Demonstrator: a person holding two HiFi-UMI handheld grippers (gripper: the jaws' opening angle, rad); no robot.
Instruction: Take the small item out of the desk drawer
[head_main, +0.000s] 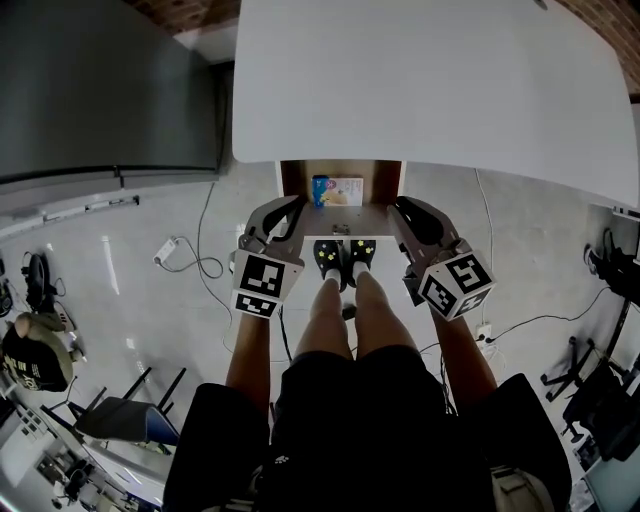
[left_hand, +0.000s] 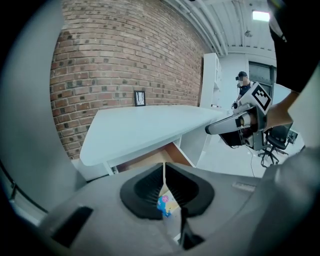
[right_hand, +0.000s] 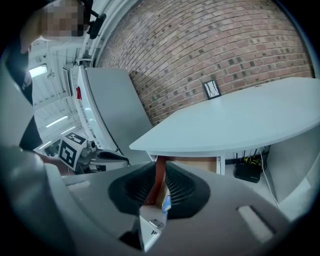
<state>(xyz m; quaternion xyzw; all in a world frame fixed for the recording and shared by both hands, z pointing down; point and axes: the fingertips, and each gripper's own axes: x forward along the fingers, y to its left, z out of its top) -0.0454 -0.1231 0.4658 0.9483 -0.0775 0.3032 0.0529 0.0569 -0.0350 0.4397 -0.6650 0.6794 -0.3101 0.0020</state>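
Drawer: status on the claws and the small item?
Left claw a slit apart, right claw wider, both empty, flanking the open drawer. Small item lying inside, untouched. Nothing visible blocking it.

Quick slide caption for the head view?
Left gripper and right gripper flank the open drawer under the white desk, small colourful item inside.

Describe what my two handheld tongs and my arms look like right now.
The left tongs and right tongs are grey shells with black ribbed pads. Each carries a white cube printed with black square markers. Forearms bare.
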